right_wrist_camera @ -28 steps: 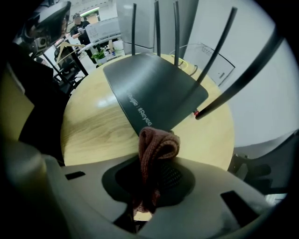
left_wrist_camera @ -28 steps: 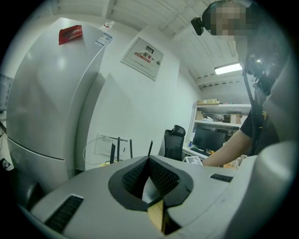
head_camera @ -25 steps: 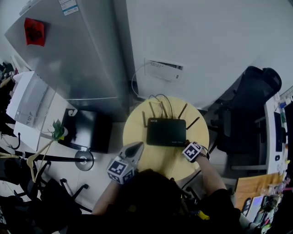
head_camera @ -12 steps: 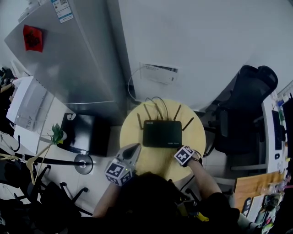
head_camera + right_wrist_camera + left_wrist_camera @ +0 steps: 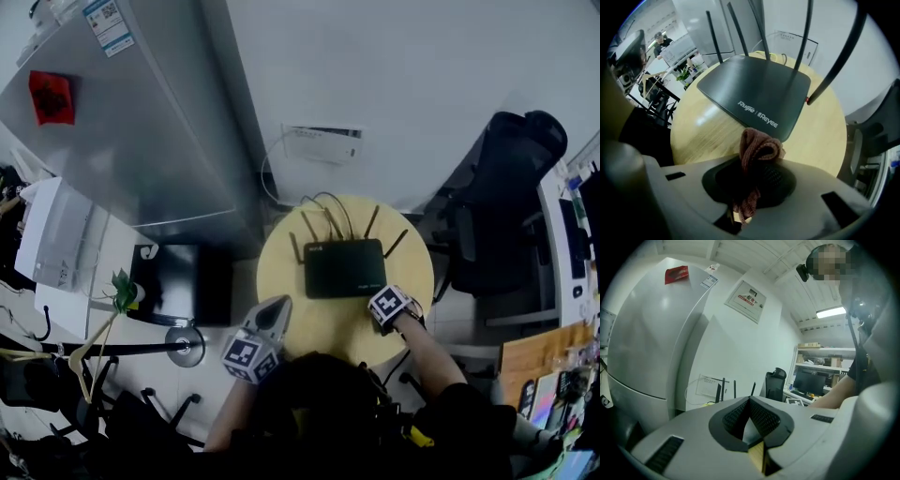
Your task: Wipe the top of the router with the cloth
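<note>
A tall grey fridge (image 5: 122,131) is standing against the white wall, with a black office chair (image 5: 506,216) sitting opposite. Between them a round wooden table (image 5: 412,281) is carrying the black router (image 5: 344,268). The right claw (image 5: 754,187) is pinching the reddish cloth (image 5: 758,147) at the router's near edge. The left claw (image 5: 752,427) is hanging pressed together, empty.

The setting was an office with a break corner. A black swivel chair (image 5: 506,178) stood beside a white desk (image 5: 565,281) at the right edge. The left gripper view showed a computer monitor (image 5: 812,381), shelving (image 5: 825,351) loaded with boxes, and a ceiling strip light (image 5: 831,312). A grey refrigerator (image 5: 122,131) stood against the white wall, which carried a small wall-mounted box (image 5: 322,143) with cables. A router (image 5: 344,268) sat on a round wooden table (image 5: 323,333). A small plant (image 5: 123,289) stood on the left side.
</note>
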A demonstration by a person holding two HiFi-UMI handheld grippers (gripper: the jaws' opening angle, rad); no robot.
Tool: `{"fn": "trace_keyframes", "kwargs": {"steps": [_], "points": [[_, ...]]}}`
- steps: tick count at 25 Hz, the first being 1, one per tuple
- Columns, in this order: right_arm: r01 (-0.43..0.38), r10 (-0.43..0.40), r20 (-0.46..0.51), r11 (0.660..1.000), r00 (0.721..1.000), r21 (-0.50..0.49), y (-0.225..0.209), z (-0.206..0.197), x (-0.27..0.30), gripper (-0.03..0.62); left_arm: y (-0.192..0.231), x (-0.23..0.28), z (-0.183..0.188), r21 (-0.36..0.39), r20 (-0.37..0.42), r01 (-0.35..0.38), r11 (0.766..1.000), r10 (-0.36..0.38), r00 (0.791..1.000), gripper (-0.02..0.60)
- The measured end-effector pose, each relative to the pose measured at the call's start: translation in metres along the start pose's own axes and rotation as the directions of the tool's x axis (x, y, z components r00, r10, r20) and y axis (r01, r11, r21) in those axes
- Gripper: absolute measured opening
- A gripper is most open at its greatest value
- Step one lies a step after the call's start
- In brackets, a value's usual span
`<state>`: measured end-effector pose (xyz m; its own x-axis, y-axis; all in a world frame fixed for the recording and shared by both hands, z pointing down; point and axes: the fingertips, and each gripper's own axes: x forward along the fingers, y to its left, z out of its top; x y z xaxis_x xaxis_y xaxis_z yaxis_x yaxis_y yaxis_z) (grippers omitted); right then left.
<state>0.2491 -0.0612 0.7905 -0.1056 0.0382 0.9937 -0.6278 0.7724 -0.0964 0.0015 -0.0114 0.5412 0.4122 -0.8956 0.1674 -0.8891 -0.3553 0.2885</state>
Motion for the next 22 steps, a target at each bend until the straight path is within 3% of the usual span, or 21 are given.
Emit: {"fn": "trace_keyframes", "kwargs": {"steps": [3,9,16,22], "points": [[0.039,-0.039,-0.006,0.998,0.999,0.051,-0.002,0.003,-0.001,0.064,0.013,-0.002,0.006,0.004,-0.006,0.049,0.999,-0.049,0.999,0.002],[0.014,-0.014,-0.002,0.987,1.0,0.159,0.022,0.012,0.002,0.063,0.053,-0.006,0.011,-0.012,-0.022,0.079,0.997,-0.079,0.997,0.002],[0.034,-0.036,0.007,0.981,0.999,0.191,0.046,0.027,0.007,0.064,0.08,-0.013,0.019,-0.012,-0.021,0.116,0.993,-0.116,0.993,0.002],[0.03,-0.035,0.013,0.961,0.999,0.274,0.056,0.038,0.01,0.064,0.108,-0.029,0.017,-0.007,-0.039,0.145,0.989,-0.145,0.989,0.002]]}}
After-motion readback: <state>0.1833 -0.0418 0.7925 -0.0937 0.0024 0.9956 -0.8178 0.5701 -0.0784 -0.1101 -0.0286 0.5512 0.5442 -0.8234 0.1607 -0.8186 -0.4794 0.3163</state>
